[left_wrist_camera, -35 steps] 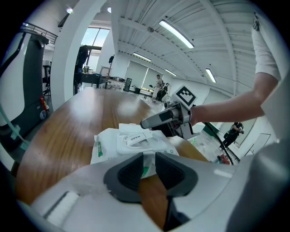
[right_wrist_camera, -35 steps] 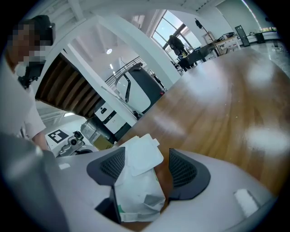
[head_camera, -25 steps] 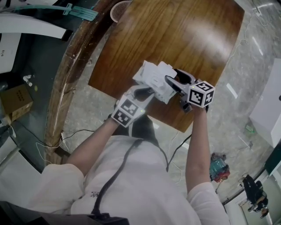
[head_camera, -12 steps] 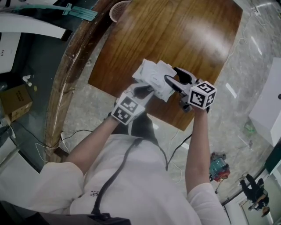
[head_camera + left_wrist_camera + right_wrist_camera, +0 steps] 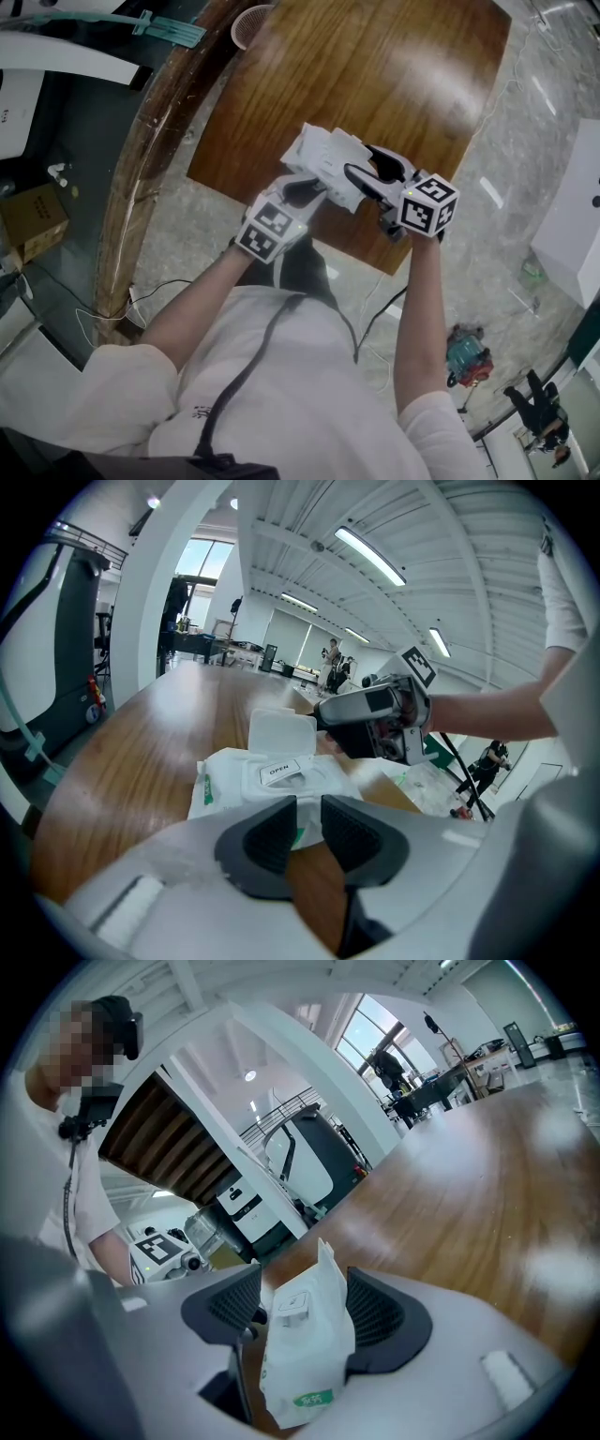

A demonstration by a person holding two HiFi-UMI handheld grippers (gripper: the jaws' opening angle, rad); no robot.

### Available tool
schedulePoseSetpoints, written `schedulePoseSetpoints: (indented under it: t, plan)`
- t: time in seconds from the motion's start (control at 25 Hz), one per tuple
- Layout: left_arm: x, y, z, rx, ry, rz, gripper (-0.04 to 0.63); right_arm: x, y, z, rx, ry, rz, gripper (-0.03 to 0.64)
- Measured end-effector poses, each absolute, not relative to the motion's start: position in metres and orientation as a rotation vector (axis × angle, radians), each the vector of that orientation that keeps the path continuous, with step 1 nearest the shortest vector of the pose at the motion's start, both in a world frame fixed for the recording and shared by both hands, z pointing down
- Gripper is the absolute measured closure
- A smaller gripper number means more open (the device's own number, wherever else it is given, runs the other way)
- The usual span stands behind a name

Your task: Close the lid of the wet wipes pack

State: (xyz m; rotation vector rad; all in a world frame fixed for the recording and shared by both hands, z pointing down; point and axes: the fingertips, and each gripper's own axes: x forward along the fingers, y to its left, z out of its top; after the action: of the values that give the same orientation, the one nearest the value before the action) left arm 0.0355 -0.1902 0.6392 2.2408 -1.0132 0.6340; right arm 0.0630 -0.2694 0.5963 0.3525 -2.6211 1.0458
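The white wet wipes pack (image 5: 326,165) lies near the front edge of the wooden table (image 5: 375,66). In the left gripper view its flip lid (image 5: 279,735) stands open above the pack (image 5: 272,780), which carries an "OPEN" sticker. My left gripper (image 5: 298,190) sits just in front of the pack. Its jaws (image 5: 306,829) are almost together with nothing between them. My right gripper (image 5: 370,174) reaches in from the right. One end of the pack (image 5: 307,1340) sits between its pads, and I judge them shut on it.
A small pink basket (image 5: 246,22) stands at the table's far left corner. A curved dark counter (image 5: 141,141) runs along the left, with a cardboard box (image 5: 34,212) below it. A cable (image 5: 150,286) lies on the stone floor. A white cabinet (image 5: 574,216) stands to the right.
Both grippers and the pack have shifted slightly up and left in the head view. The grips look unchanged.
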Motion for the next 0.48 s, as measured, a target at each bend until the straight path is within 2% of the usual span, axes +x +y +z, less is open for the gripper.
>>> schedulePoseSetpoints:
  t: [0.48]
  plan:
    - [0.032, -0.185, 0.63, 2.255, -1.032, 0.629, 0.503, 0.058, -0.252, 0.584, 0.343, -2.638, 0.987, 0.334]
